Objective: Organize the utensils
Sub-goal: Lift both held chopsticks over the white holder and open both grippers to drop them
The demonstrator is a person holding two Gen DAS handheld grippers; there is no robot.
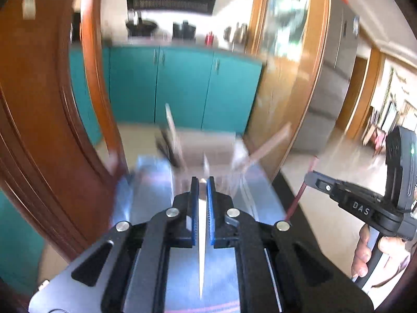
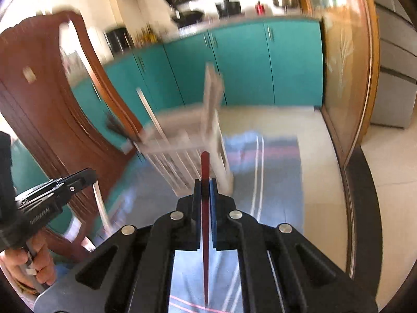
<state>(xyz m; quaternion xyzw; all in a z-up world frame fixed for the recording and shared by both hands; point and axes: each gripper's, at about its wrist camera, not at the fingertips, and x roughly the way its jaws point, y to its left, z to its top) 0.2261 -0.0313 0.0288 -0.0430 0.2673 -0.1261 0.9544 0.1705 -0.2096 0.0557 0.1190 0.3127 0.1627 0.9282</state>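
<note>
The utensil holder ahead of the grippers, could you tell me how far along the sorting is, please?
Done: several blurred utensils already stand in the white holder. In hand: the left gripper is shut on a white chopstick, and the right gripper on a red chopstick. Left: dropping both into the holder.

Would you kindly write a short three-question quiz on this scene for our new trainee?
1. True or false: the left gripper is shut on a white chopstick.
2. What colour is the chopstick in the right gripper? A) green B) dark red C) yellow
3. Fill in: ahead of both grippers stands a blurred white ____ holding utensils.

Key: 1 true; 2 B; 3 rack. The picture is too blurred to tell which utensils it holds.
</note>
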